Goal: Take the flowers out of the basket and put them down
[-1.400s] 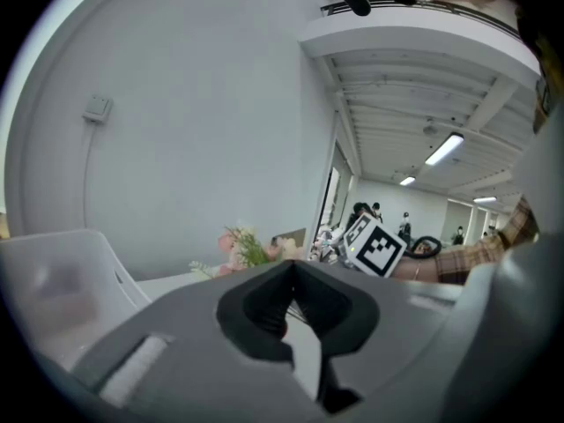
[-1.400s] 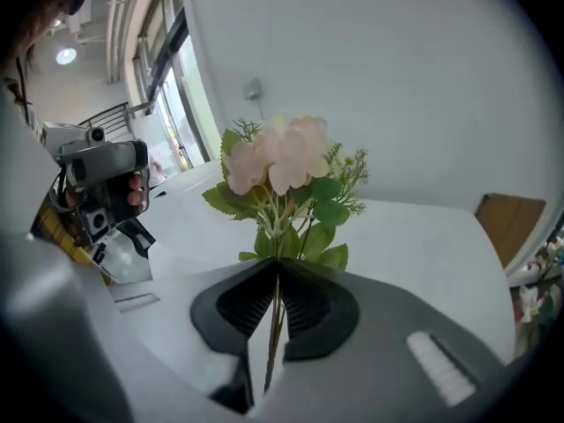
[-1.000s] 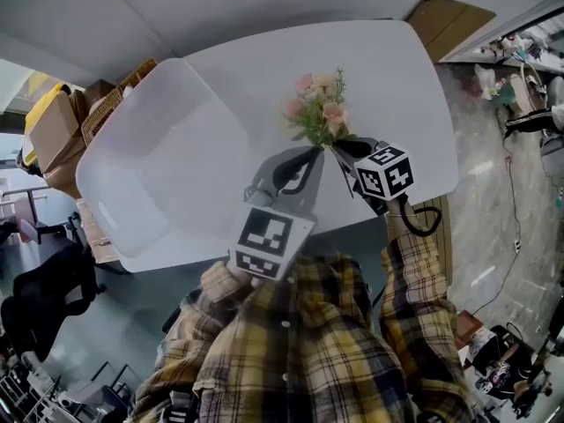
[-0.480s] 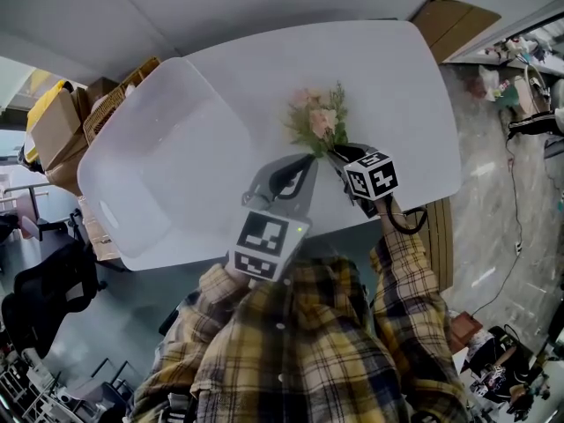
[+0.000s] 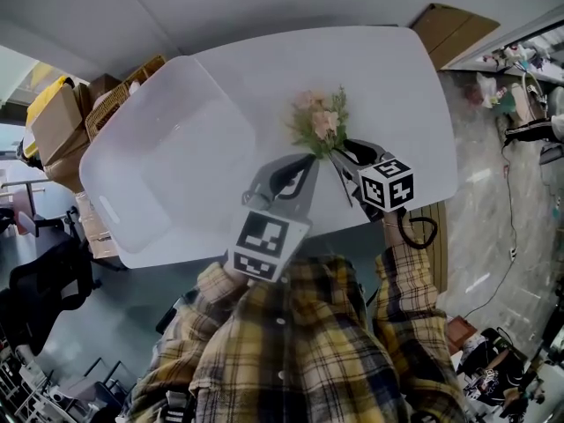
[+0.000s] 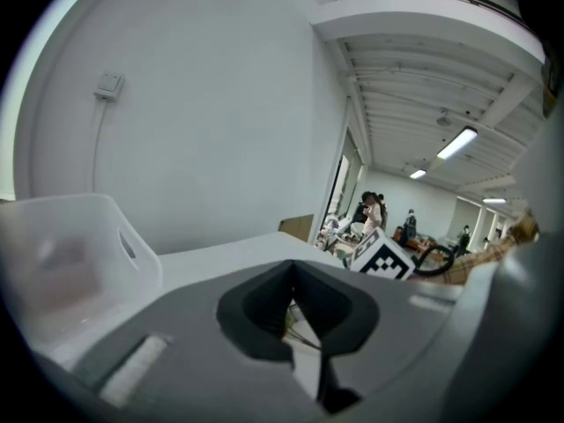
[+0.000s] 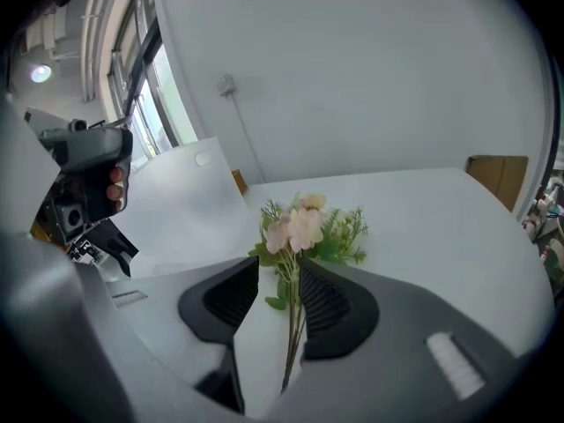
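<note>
The right tongs (image 7: 280,276) have just been spreading wide, loose around the stems, so the flowers (image 5: 319,120) lie on the surface (image 5: 401,86) just right of the basket (image 5: 181,104), seemingly delivered; left tongs (image 5: 304,159) closed, empty

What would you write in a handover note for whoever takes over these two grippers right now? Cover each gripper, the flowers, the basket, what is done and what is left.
Left gripper: jaws together, nothing gripped, held beside the basket.
Right gripper: jaws have just been opening; the stems lie between them, pads not pressing.
Flowers: out of the basket, lying on the white table, blooms pointing away from the person.
Basket: on the table's left side; looks empty in the head view.
Done: flowers taken out and set down.
Left: probably only to draw the right gripper back clear of the stems.
</note>
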`<state>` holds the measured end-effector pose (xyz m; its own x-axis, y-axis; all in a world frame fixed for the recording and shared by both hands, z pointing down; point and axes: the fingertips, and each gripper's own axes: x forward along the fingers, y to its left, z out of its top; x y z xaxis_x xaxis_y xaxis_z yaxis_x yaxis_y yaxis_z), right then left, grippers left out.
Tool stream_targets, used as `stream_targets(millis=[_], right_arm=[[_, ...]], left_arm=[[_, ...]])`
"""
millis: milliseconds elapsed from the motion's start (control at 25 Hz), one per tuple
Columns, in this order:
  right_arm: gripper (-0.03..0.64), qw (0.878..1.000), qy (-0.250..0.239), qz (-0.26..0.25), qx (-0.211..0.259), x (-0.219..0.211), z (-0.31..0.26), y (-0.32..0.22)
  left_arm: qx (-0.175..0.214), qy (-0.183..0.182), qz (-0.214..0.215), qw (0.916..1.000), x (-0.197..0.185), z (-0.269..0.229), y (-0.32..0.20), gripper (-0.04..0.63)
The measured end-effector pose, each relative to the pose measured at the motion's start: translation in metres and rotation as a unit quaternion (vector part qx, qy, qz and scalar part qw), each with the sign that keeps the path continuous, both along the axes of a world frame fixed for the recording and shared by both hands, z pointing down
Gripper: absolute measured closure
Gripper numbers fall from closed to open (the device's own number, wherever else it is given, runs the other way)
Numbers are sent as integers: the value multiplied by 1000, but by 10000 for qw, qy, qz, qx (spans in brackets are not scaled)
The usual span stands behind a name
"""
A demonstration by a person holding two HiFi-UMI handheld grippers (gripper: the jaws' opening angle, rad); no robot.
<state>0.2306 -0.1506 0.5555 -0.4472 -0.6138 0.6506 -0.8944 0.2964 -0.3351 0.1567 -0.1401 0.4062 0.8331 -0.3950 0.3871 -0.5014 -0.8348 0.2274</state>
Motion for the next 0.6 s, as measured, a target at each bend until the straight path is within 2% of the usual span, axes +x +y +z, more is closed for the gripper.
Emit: stream_targets(millis=[360,600], right_arm=[[491,9962,-196,-179,831,-29,-85,-8],[505,9857,-315,-552,1562,-60,-164,-15]], left_arm=[[184,217,-158,9995,-11,-25,-4,594],[463,356,-342,9977,-26,-64,-5,594]])
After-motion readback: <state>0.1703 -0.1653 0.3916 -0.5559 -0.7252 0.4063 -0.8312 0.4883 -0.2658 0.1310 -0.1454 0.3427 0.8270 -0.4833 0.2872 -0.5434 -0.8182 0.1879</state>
